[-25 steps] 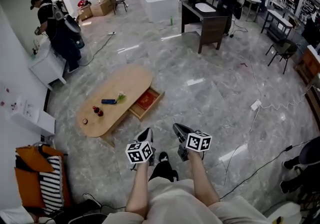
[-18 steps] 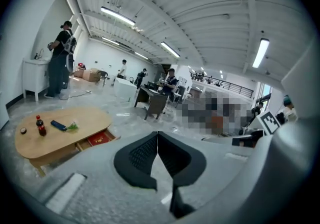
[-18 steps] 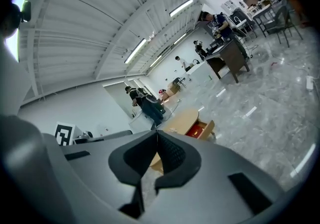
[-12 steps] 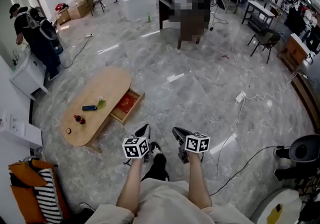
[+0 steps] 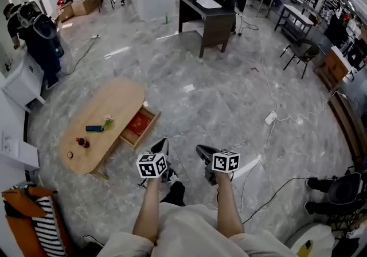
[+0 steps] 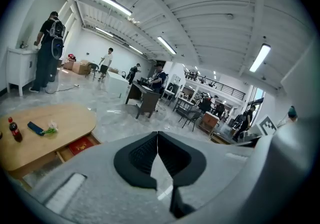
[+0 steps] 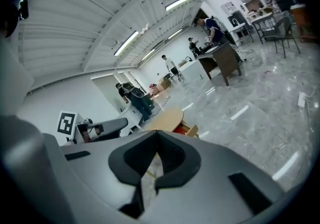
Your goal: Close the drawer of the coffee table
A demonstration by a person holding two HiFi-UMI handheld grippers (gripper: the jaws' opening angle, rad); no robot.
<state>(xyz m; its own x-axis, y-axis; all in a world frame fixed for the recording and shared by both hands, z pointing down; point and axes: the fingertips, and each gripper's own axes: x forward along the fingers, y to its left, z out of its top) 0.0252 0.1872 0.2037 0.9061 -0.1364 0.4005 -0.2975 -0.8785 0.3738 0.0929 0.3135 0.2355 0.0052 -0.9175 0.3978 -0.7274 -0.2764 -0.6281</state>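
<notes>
Sitting farther left than before, coffee table (image 5: 112,104); drawer (image 5: 139,127) still open

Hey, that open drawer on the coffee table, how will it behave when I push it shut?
The drawer probably slides straight in, being a stiff wooden box. The flat red item inside looks light, so little resistance is likely.

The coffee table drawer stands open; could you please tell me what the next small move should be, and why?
Probably step toward the coffee table and bring the left gripper to the front of the drawer. It juts out, a red item inside; the left and right gripper are both shut, empty and well short of it, so neither can push yet.
</notes>
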